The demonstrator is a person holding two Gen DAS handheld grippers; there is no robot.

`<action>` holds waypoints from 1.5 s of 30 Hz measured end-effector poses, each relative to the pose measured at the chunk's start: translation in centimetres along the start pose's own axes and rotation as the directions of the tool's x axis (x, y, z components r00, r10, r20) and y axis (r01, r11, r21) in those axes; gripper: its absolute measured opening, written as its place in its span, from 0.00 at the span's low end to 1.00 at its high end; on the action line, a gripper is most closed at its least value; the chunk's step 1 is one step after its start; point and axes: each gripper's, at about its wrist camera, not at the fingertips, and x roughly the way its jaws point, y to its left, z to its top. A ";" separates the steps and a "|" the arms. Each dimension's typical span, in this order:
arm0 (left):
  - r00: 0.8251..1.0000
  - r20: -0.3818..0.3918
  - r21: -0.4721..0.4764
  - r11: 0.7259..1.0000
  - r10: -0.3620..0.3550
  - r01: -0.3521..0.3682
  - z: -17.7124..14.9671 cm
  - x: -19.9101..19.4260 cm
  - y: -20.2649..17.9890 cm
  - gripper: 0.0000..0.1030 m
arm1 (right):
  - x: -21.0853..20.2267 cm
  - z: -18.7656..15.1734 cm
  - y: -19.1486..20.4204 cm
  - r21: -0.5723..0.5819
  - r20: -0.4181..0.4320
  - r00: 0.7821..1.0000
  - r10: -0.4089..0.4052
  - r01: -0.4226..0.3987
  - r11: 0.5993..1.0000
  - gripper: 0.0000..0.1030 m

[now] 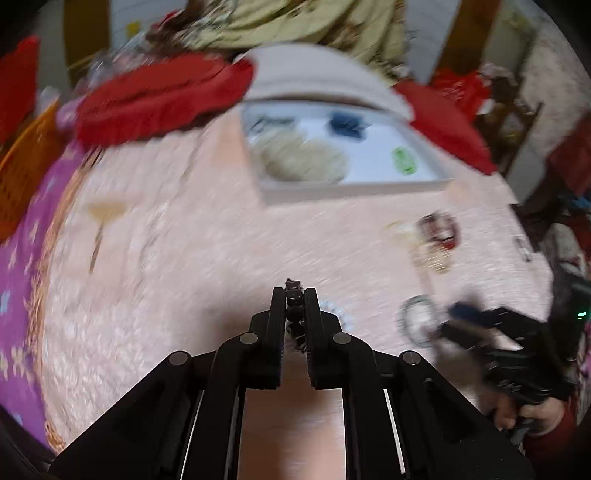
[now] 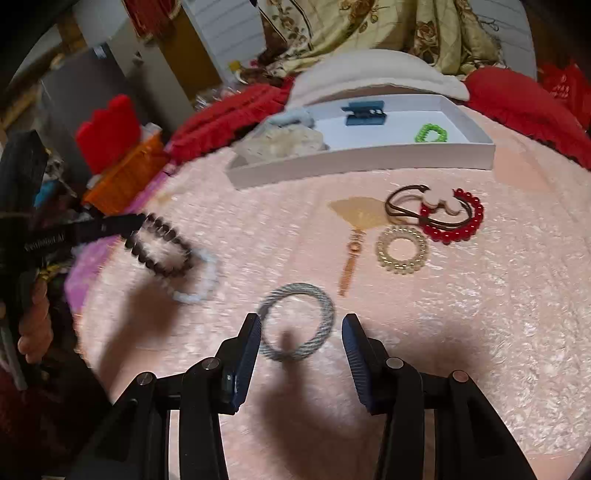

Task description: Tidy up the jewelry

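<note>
Two bracelets only rightward.

A pink textured bedspread covers the bed; red pillows, a floral quilt and an orange basket lie behind.

A dark bead bracelet hangs pinched in the left tool. A grey twisted bangle lies flat on the pink bedspread, near an open white box.
</note>
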 end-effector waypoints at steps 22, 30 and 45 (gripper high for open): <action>0.998 0.066 0.032 0.999 -0.005 0.003 -4.7 -0.4 1.7 0.32 | 2.2 0.5 0.4 -0.042 0.006 0.994 -0.113 0.113 0.993 0.31; 0.999 -0.016 0.096 0.995 0.037 -0.035 -3.9 3.7 -0.7 0.33 | 2.4 0.5 0.9 -0.056 0.009 0.991 -0.132 0.132 0.990 0.31; 0.990 0.079 0.042 0.993 -0.113 0.110 -1.9 -2.8 -1.2 0.09 | 0.3 2.2 1.0 -0.034 0.057 0.998 0.014 -0.012 0.999 0.06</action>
